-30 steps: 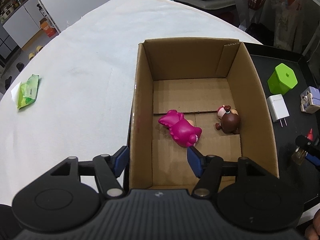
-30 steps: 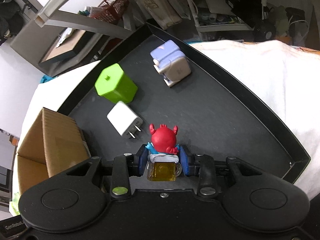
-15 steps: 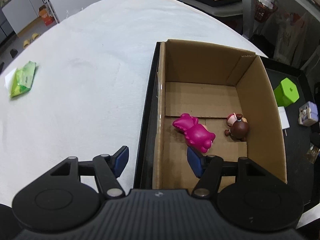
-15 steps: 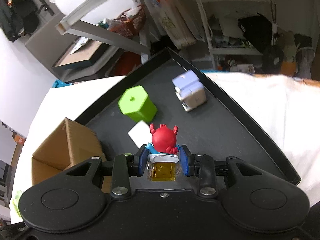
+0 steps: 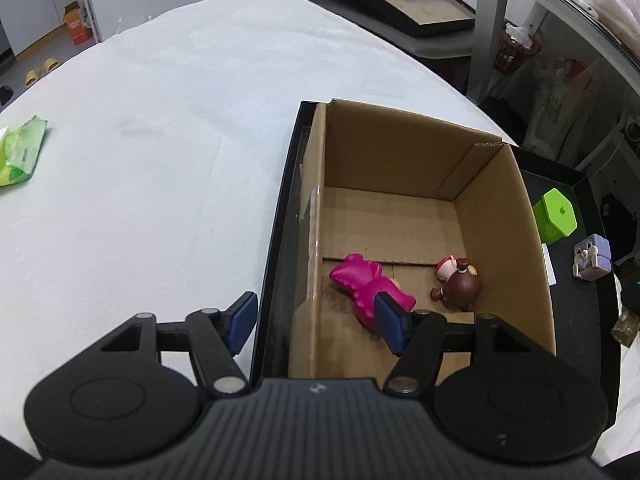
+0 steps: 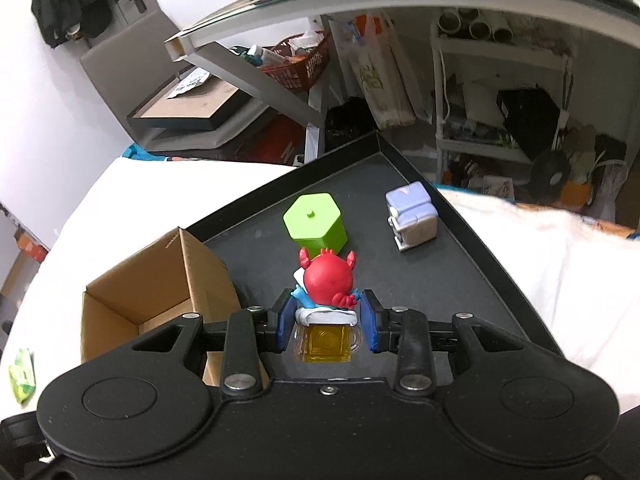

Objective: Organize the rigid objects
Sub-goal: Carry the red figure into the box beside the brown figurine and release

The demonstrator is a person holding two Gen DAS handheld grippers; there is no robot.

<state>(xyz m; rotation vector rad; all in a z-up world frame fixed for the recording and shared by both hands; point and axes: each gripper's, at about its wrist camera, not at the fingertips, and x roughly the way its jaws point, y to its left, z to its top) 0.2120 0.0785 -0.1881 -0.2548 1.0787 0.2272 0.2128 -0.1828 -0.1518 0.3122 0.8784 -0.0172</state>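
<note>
A black plastic tray carries an open brown cardboard box. The left gripper straddles its near wall, unclenched and empty. Above the tray, the right gripper clamps a red crab figurine on a yellow mug.

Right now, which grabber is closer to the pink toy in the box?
Left. The left gripper hangs right over the pink toy in the cardboard box; the right gripper, holding the red figure, is outside over the black tray.

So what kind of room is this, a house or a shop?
Probably a workroom or storage room, not a tidy home. A white-covered table holds a black tray of toys, with cluttered shelves and a red basket of odds and ends behind.
</note>
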